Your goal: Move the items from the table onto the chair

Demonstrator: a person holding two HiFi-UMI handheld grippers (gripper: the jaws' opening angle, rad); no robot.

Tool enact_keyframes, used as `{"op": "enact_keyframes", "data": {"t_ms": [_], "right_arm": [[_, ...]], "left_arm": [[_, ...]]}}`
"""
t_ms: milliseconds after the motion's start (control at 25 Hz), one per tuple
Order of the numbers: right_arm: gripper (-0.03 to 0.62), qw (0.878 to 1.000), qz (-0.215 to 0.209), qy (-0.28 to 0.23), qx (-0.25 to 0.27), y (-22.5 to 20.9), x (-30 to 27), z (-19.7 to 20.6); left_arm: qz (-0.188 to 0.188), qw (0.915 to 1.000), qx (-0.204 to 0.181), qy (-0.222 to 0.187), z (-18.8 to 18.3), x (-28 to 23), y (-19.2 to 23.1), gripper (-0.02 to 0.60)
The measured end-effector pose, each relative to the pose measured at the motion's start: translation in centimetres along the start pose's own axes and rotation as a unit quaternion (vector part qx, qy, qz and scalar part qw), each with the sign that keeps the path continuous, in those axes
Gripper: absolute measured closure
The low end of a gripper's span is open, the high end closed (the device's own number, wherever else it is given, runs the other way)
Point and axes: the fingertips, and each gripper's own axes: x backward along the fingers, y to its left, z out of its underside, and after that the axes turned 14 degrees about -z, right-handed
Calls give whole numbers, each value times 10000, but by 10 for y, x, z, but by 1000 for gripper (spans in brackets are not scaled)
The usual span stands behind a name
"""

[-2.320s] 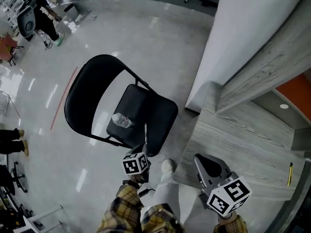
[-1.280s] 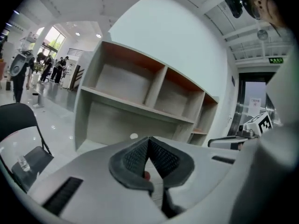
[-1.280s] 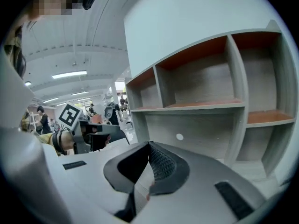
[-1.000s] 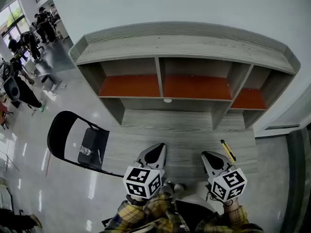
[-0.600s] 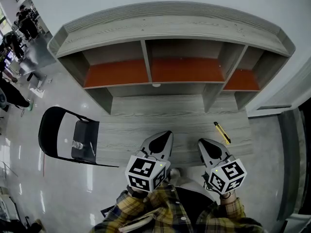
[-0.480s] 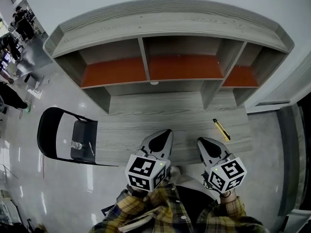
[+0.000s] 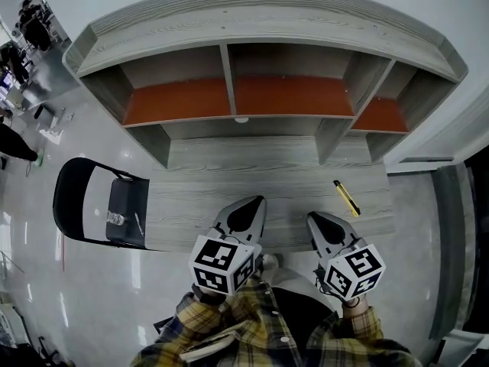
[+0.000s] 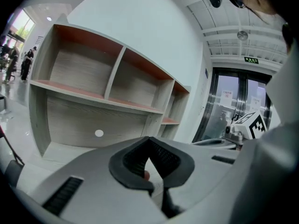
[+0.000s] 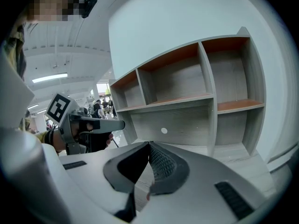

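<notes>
Yellow plaid shirt [image 7: 229, 321] — grey left tool [image 7: 255, 201], right tool [image 7: 312, 217].

Grey wooden table [image 7: 260, 182], shelf unit [image 7: 237, 98] along its far edge, yellow tool [image 7: 346, 197] lying near its right end, black chair [image 7: 72, 197] on glossy floor [image 7: 30, 281] at left, bottle [image 7: 115, 219] and thin rod [image 7: 138, 223] on its seat.

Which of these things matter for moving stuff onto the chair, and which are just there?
Job:
- yellow pen-like item, on the table
- chair
- bottle and thin stick, already on its seat

Just there:
- shelf unit behind the table
- people in the background
</notes>
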Motion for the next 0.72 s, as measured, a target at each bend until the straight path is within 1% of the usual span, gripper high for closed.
{"op": "enact_keyframes", "data": {"t_ms": [200,320,480,680,720], "right_arm": [[577,10000,6,13,-57,-6,4,7],[576,9998,23,1,-194,-19,11,17],[574,9989,90,201,-407,-59,27,39],[569,9962,502,373,-610,-113,47,69],[552,9957,528,435,-624,-122,48,75]], "left_arm": [[-57,9999,143,19,6,5,4,578],[-157,9997,154,83,11,11,7,578],[-316,9991,131,245,24,16,5,578],[-547,9974,128,448,40,26,7,578],[-594,9970,118,483,43,27,9,578]]}}
